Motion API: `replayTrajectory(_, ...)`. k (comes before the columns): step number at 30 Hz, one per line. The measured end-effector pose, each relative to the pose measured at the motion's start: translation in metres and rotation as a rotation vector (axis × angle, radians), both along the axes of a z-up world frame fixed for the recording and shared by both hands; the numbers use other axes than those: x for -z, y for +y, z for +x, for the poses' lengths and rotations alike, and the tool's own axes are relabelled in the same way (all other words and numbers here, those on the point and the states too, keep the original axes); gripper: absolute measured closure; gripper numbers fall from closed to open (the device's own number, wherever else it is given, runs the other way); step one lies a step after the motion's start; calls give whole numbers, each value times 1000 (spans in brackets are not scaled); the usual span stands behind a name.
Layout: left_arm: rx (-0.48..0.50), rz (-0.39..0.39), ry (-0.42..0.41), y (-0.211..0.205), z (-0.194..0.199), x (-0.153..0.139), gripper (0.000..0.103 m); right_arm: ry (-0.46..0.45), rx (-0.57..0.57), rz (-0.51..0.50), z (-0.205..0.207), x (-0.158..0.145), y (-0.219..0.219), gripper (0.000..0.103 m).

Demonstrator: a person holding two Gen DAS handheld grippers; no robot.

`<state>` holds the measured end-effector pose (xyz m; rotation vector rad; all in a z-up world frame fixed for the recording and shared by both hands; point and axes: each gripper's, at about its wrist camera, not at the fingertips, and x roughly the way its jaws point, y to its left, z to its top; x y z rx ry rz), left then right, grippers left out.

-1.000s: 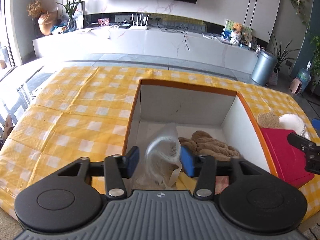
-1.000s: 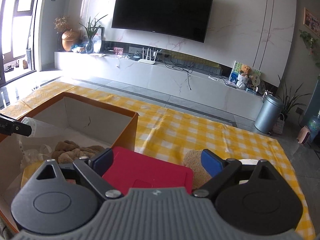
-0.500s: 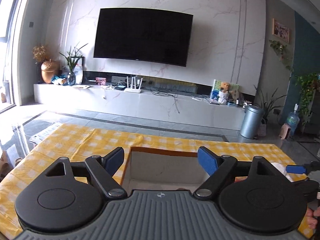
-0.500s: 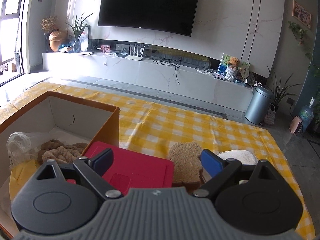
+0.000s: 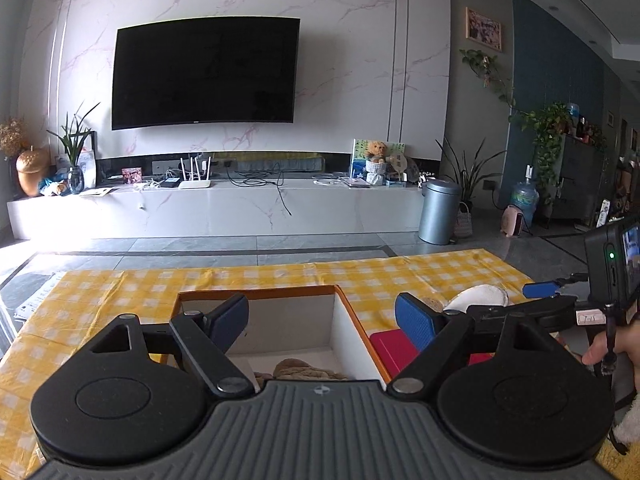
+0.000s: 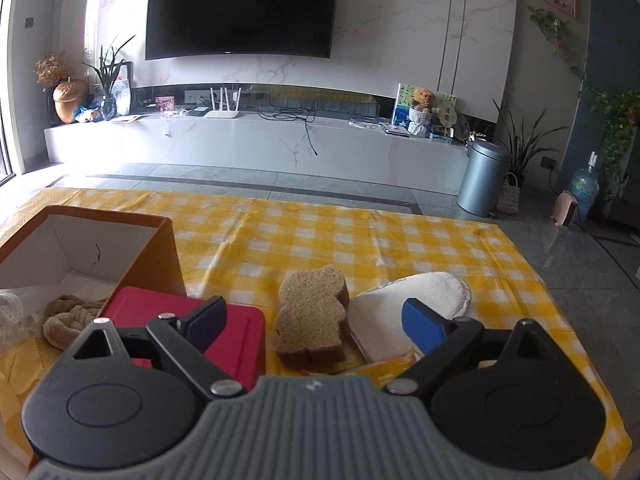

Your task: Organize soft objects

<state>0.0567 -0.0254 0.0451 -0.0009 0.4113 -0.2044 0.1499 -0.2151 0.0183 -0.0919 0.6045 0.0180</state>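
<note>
An orange box (image 5: 352, 322) (image 6: 170, 252) with a white inside stands on the yellow checked table. A brown knitted piece (image 5: 298, 370) (image 6: 66, 322) and a clear plastic bag (image 6: 10, 312) lie in it. My left gripper (image 5: 320, 326) is open and empty, raised above the box. My right gripper (image 6: 314, 324) is open and empty, just above a bear-shaped loofah sponge (image 6: 310, 314) and a white oval pad (image 6: 424, 292) to the right of the box. The right gripper also shows in the left wrist view (image 5: 538, 290).
A red lid-like box (image 6: 240, 332) (image 5: 386, 346) lies against the orange box's right side. An orange packet (image 6: 384, 362) lies under the white pad. The checked cloth (image 6: 320, 236) covers the table; its far edge drops to the floor.
My left gripper let go of the plastic bag into the box, opened and rose. My right gripper shifted right, over the sponge and pad.
</note>
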Motion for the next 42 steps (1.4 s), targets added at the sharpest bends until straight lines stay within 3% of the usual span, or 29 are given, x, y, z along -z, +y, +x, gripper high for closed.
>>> replayTrajectory(11, 85, 52, 72, -42, 1, 15, 10, 132, 151, 37, 14, 24, -51, 8)
replayTrajectory(18, 87, 45, 172, -60, 9, 22, 10, 212, 182, 102, 25, 44, -70, 8)
replayTrajectory(22, 99, 45, 209, -68, 12, 22, 10, 296, 261, 191, 39, 66, -84, 8)
replayTrajectory(29, 100, 73, 253, -87, 28, 18, 10, 361, 499, 535, 49, 97, -103, 8)
replayTrajectory(34, 93, 138, 292, -100, 43, 18, 10, 370, 544, 423, 62, 104, -87, 8)
replayTrajectory(42, 87, 223, 328, -113, 52, 19, 10, 384, 559, 363, 67, 113, -81, 9)
